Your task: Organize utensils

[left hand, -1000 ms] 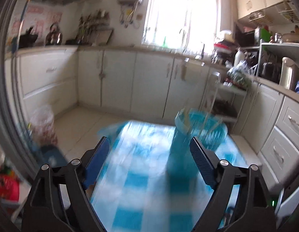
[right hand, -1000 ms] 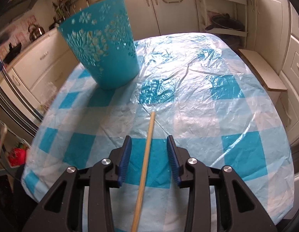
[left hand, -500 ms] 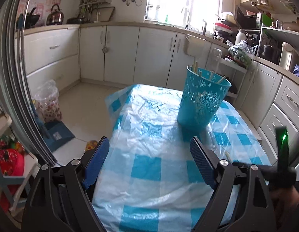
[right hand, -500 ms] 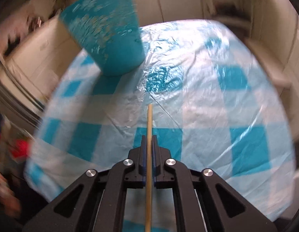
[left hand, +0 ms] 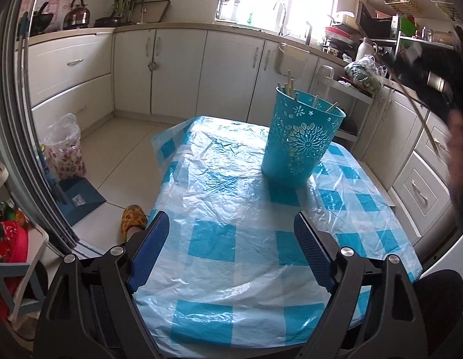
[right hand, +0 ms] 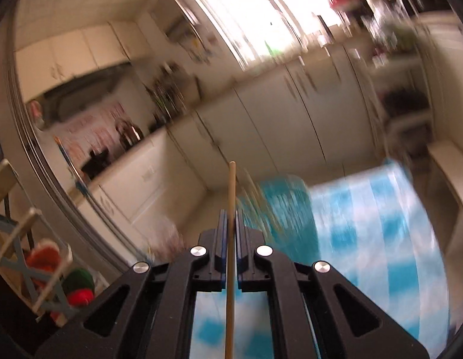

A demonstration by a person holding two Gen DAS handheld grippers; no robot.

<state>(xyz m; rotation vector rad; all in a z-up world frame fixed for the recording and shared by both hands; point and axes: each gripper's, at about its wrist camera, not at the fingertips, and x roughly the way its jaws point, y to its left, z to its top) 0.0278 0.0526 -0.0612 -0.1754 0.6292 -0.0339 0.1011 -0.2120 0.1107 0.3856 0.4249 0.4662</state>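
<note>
A teal cut-out holder (left hand: 300, 143) stands on the blue-checked table (left hand: 231, 239) with several wooden chopsticks (left hand: 289, 82) in it. My left gripper (left hand: 231, 251) is open and empty, low over the table's near end. My right gripper (right hand: 230, 218) is shut on a wooden chopstick (right hand: 231, 209) and is raised above the table; the holder (right hand: 285, 209) is blurred just right of its fingers. In the left wrist view that gripper is a dark blur at the upper right (left hand: 435, 80), with the chopstick (left hand: 423, 119) slanting down from it.
White kitchen cabinets (left hand: 177, 68) run behind the table and drawers (left hand: 423, 179) along its right. A plastic bag (left hand: 64, 149) and a blue dustpan (left hand: 79, 200) lie on the floor at the left. A fridge edge (left hand: 28, 149) is close on the left.
My right gripper shut on the chopstick on the table and has lifted it, swinging up toward the holder. My left gripper has drawn back and stayed open.
</note>
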